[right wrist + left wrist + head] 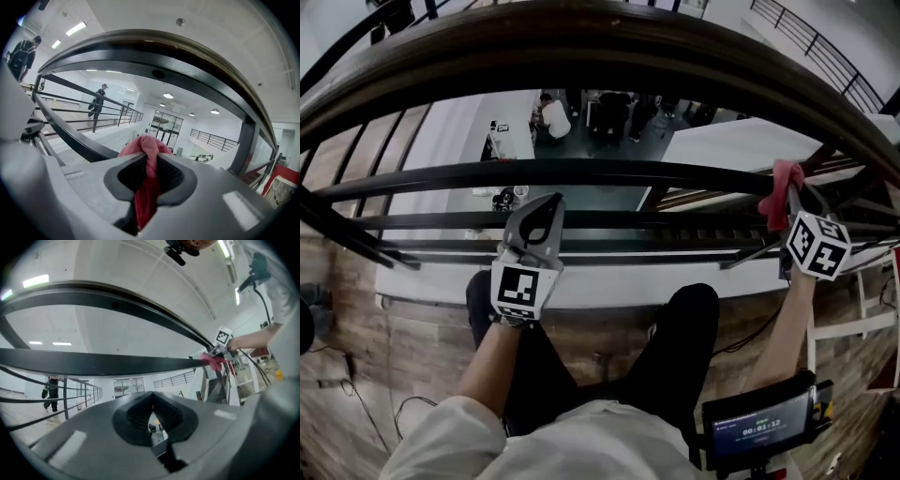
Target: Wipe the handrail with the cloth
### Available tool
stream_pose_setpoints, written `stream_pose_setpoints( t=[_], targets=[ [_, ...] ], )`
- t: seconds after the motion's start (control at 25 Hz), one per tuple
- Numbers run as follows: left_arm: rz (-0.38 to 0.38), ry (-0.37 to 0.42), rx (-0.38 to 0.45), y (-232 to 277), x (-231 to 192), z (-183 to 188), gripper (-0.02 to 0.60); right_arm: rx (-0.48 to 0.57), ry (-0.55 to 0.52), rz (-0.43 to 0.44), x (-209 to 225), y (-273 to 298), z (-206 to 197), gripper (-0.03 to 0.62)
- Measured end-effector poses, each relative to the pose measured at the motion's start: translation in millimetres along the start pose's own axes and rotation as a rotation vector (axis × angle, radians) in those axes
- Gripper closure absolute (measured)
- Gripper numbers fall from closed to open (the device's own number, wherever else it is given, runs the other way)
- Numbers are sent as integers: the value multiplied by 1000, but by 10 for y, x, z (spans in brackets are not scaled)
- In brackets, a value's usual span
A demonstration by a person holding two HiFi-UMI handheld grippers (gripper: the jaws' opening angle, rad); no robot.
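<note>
Jaws on my left claw [551, 202] sit pressed together with nothing between them. It points up and forward, and its tip is just below the black middle rail [581, 173]; I cannot tell whether it touches. My left forearm [492, 361] reaches straight out from the body, low and close to the midline, so that side looks idle to me.

Above both claws arches the broad top handrail [600, 47], well apart from either tip. Through the bars I see the lower floor [581, 150], far beneath.

Over on the right, the right claw [789, 199] is clamped on the red cloth [780, 180]. 1 bunched fold stands up past the fingertips and a tail hangs down through the jaws. The cloth rests against the right end of the middle rail, not on the top handrail. My right forearm [783, 328] is stretched well out to the side and raised, with the claw tilted up toward the bar.

I see 3 things that could go wrong:
1. The grip is on a narrow fold only, so drag along the rail could pull the cloth free and drop it over the edge.
2. The upright post [244, 145] stands near, and a sweep toward it could snag the fold.
3. With the arm this extended, I judge pressure will be light and uneven.
</note>
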State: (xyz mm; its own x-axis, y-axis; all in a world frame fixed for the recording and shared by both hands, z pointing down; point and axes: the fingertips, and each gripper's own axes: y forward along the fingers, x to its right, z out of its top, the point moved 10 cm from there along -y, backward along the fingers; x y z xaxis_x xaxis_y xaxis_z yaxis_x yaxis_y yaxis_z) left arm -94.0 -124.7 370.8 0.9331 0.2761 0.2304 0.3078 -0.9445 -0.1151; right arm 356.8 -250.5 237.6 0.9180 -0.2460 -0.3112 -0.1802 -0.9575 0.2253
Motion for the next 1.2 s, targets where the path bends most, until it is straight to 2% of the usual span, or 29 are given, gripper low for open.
stream_pose_setpoints(
  t=[0.12, 0.2, 0.32, 0.6, 0.88, 1.2],
  targets=[
    [-31, 69, 4, -54, 30, 57, 575, 17, -13, 30, -263, 8, 62, 539],
    [-46, 83, 10, -86, 42, 76, 575, 27, -11, 50, -397, 13, 92, 539],
    [-46, 59, 24, -100, 20, 41, 575, 38, -8, 95, -585, 38, 150, 539],
    [-33, 51, -15, -108, -49, -74, 575, 34, -66, 175, -1013, 88, 296, 539],
    [-10, 46, -22, -216, -117, -114, 575, 37, -139, 198, -1431, 83, 389, 539],
    [-15, 52, -12, -207, -72, -78, 574, 77, -135, 254, -1773, 43, 497, 539]
  ],
)
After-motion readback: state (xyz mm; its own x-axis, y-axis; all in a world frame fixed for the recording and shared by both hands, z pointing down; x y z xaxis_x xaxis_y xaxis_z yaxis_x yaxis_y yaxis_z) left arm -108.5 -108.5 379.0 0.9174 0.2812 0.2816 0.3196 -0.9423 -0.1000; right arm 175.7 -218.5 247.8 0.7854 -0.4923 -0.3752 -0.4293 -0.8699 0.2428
